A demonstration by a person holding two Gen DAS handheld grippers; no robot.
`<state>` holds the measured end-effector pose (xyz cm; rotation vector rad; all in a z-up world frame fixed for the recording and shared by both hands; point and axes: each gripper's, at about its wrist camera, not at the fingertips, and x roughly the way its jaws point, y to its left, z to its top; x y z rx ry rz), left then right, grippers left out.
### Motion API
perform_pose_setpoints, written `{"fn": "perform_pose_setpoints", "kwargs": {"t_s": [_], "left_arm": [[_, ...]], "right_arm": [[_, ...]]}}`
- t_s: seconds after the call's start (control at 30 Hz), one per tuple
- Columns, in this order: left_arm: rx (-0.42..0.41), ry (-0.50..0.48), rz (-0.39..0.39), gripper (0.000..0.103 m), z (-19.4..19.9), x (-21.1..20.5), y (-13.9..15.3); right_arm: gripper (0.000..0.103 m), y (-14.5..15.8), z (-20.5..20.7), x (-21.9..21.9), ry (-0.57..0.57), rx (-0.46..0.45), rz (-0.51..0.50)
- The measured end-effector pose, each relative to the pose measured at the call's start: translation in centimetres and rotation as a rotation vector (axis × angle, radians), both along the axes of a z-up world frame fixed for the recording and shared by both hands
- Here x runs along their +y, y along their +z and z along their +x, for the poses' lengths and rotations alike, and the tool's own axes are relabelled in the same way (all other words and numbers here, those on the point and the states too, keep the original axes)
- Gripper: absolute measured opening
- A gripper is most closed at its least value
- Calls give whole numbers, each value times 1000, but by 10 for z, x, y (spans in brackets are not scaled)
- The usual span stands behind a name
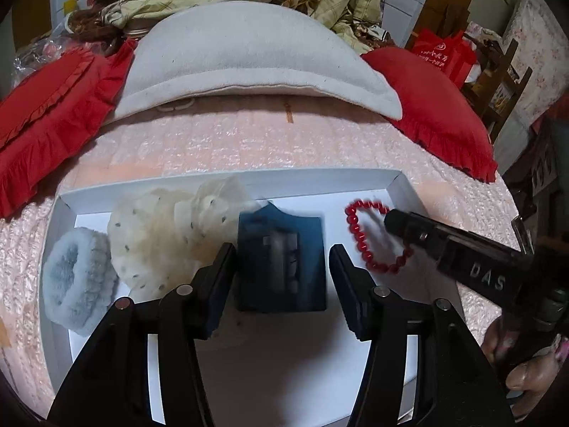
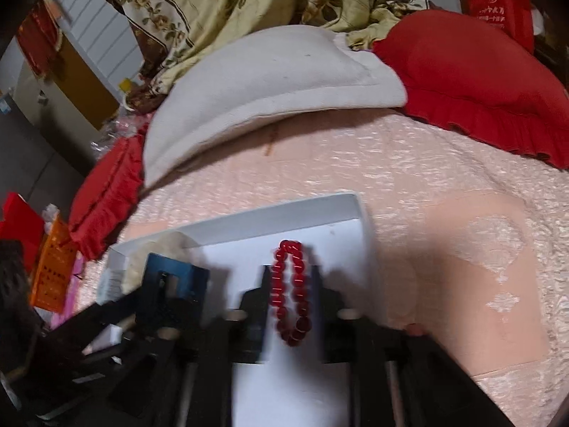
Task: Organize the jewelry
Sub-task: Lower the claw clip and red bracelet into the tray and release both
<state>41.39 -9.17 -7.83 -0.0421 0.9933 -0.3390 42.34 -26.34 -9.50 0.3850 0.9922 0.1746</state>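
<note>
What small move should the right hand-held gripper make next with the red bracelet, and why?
Probably close gently. The red bead bracelet lies between the fingers of the right hand-held gripper, which appear open, inside the white tray. The left hand-held gripper is open before the blue card.

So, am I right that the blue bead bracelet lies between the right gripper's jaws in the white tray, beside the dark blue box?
Not quite: the bead bracelet is red, not blue, as the right wrist view shows. It does lie between the right gripper jaws in the white tray, beside the dark blue box.
</note>
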Motion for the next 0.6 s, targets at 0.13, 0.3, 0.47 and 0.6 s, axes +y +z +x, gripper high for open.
{"fn": "perform_pose_setpoints", "kwargs": {"t_s": [0.13,0.3,0.47,0.6], "left_arm": [[5,0,-17,56,-5,3,8],[-71,-11,-44,56,-41,15,48],[-175,32,-30,56,-100,56,85],[-243,136,38,56,-146,109,89]], "right_arm": [[43,13,-12,-14,-27,-30,4],[43,37,-45,-22,-19,-78,10],[43,61,-103,-12,35,-146,-51],[43,56,-148,-6,27,-161,-38]]}}
